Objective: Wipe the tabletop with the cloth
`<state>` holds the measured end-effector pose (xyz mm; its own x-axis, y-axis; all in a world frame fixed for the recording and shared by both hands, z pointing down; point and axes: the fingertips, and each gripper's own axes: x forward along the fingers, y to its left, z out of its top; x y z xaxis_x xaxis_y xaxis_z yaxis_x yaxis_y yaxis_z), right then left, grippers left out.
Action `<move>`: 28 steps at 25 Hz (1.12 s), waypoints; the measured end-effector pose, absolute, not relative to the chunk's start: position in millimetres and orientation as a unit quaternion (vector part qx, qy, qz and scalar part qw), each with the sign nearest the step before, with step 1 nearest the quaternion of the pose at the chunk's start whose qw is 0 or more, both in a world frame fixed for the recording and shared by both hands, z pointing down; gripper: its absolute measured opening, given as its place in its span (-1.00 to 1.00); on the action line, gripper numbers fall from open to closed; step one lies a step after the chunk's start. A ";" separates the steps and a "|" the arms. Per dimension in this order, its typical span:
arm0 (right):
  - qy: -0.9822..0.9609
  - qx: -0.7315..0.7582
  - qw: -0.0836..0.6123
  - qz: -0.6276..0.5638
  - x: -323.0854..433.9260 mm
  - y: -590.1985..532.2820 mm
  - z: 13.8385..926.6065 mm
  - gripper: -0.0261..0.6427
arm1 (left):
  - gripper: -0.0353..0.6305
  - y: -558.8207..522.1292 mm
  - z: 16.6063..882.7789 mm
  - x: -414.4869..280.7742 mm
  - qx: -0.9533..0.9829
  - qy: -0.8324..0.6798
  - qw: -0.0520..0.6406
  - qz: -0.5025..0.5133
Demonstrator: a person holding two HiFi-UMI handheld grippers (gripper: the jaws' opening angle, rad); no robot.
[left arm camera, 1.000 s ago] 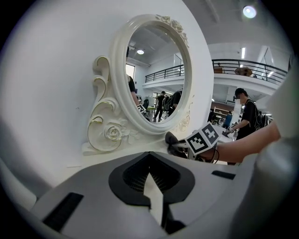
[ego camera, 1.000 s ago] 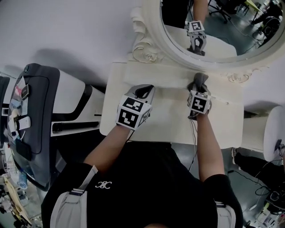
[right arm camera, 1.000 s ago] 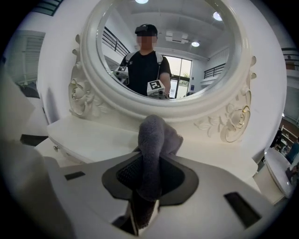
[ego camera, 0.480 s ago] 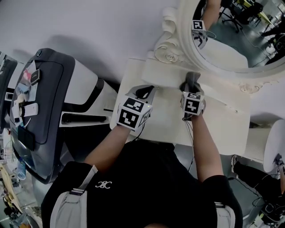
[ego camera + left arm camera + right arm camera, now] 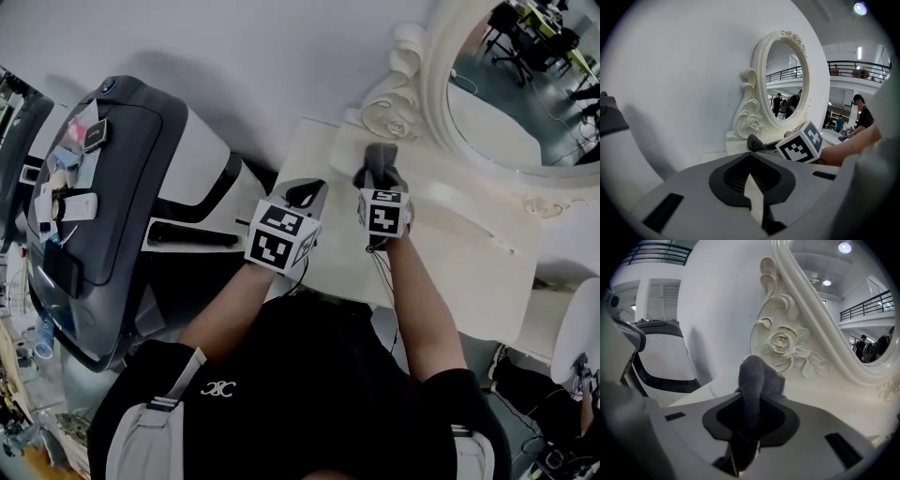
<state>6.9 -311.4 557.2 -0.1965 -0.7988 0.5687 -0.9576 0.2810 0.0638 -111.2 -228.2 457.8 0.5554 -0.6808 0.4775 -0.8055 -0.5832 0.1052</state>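
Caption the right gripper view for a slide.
Right gripper holds a grey cloth before the mirror's carved rose frame.

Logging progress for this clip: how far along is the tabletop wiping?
Done: the grey fleecy cloth is clamped in the right claw. In hand: it rests on the cream tabletop by the ornate white mirror base. Left: wiped areas can't be told; the left claw is shut, empty.

Illumination is even and diffuse — ceiling lamps (image 5: 843,247) show as small glare spots; both gripper views carry fisheye distortion, black corner vignetting and soft-focus foreground.
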 end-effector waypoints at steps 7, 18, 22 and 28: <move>-0.785 0.540 0.264 0.148 -50.8 -320.4 556.9 -0.67 | -0.90 -228.2 455.5 -143.7 0.854 -0.458 0.162 0.189; -0.798 0.525 0.255 0.149 -79.4 -328.4 554.6 -0.67 | -0.90 -228.6 445.9 -151.6 0.849 -0.472 0.153 0.182; -0.811 0.528 0.210 0.140 -75.6 -314.1 542.4 -0.67 | -0.90 -230.1 439.7 -143.6 0.853 -0.469 0.150 0.172; -0.798 0.567 0.146 0.140 -15.0 -283.2 502.9 -0.67 | -0.90 -239.8 417.9 -94.8 0.882 -0.428 0.128 0.149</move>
<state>-15.0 -283.2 502.9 -0.3138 -0.8648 0.3918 -0.9466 0.3169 -0.0587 -94.8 -239.8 417.9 0.5886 -0.7175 0.3726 -0.7939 -0.5999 0.0990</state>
